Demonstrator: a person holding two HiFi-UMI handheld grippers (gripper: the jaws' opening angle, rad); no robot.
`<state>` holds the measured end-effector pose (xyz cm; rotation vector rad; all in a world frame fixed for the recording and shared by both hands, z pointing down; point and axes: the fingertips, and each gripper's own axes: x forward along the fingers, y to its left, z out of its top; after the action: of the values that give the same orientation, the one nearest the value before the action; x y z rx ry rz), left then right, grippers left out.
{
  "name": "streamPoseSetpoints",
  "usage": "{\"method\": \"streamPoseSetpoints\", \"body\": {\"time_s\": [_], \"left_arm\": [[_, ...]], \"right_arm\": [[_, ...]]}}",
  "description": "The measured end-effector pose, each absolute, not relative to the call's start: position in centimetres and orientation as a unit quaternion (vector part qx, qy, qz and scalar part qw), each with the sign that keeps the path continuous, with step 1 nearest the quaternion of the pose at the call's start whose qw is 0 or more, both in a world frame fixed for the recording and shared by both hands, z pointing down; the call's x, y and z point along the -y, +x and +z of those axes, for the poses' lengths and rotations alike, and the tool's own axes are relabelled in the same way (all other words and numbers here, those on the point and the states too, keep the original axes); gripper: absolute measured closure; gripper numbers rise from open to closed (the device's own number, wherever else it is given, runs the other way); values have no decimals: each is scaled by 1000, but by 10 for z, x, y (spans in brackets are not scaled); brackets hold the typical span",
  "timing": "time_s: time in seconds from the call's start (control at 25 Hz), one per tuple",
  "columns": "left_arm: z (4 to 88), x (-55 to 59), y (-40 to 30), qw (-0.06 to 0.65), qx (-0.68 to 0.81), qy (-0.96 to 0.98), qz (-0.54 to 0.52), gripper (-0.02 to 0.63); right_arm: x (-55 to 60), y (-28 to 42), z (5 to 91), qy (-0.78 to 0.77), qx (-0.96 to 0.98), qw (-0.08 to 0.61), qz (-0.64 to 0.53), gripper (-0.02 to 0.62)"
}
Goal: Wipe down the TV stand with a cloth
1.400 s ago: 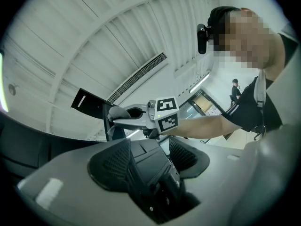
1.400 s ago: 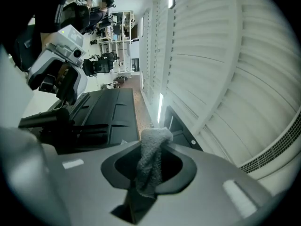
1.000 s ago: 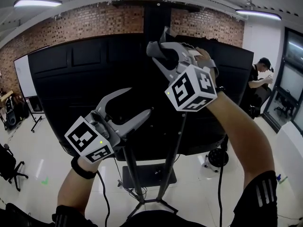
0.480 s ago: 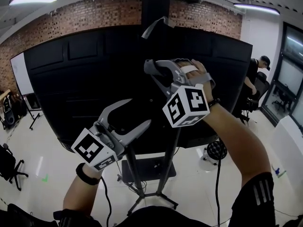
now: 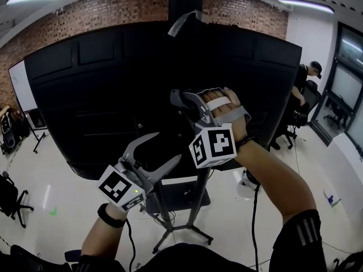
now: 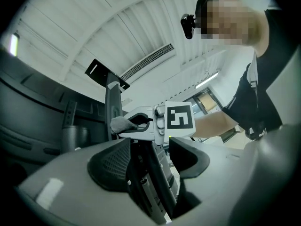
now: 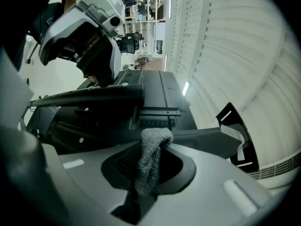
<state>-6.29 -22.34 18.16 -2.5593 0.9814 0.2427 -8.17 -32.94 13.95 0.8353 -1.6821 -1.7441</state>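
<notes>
At the far left, a white board (image 5: 17,86) is standing against the brick wall (image 5: 85,10). The pale, glossy floor (image 5: 51,186) is spreading wide around it.

We are holding the left gripper (image 5: 165,148) up near the lower edge of the TV's flat, matt black back panel (image 5: 91,95). Its curved grey jaws are standing apart. In the left gripper view they (image 6: 150,163) are clamping nothing, and only the stand's dark struts are showing through the gap.

The TV stand (image 5: 187,1) is rising as a square black column behind the panel. Its thin legs (image 5: 190,231) are splaying out on the floor below, with open floor on both sides.

Just right of the column, we are raising the right gripper (image 5: 180,101) in front of the panel's middle. Whether it is touching the panel we cannot tell. Its jaws are pinching the cloth (image 7: 150,161), a small grey, nubbly terry piece that is bunching above the pads and hanging down between them. The left gripper view is also showing that wad (image 6: 123,124) at the jaw tips.

At the far right, a person (image 5: 306,84) is sitting by dark windows (image 5: 346,72), well apart from the stand.
</notes>
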Motion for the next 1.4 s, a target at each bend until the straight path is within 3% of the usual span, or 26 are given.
{"method": "streamPoseSetpoints", "body": {"time_s": [0.56, 1.4], "left_arm": [[234, 230, -76, 138, -362, -918, 88, 325], [294, 231, -85, 76, -369, -923, 85, 325]], "right_arm": [[331, -84, 198, 324, 565, 335, -680, 528], [330, -86, 324, 303, 623, 384, -610, 532]]}}
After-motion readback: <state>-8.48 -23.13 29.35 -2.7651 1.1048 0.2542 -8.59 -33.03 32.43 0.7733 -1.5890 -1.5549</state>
